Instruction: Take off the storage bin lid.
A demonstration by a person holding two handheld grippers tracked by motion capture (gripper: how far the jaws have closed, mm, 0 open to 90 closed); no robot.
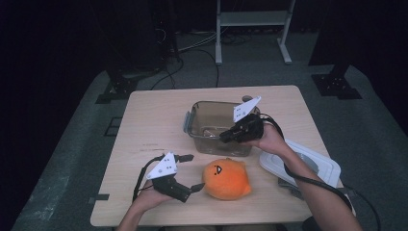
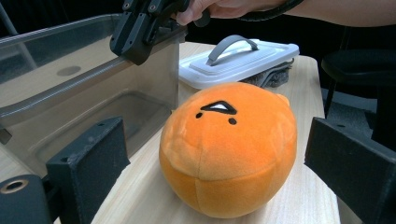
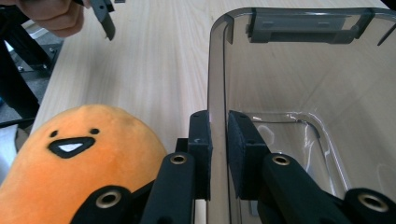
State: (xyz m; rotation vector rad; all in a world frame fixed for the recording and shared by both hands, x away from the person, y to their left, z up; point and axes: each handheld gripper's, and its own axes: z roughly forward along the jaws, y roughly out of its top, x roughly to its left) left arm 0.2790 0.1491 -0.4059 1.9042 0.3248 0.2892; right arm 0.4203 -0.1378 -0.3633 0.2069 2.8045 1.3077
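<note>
The right gripper (image 3: 218, 154) is clamped on the near wall of the clear container (image 1: 195, 127). The orange plush toy (image 1: 226, 179) sits on the table (image 1: 154, 120) at the container's 6 o'clock, not yet packed. The left gripper (image 1: 190, 172) waits with jaws apart at the toy's 9 o'clock, with open room around it; the lid (image 1: 300, 163) lies at 3 o'clock.
</note>
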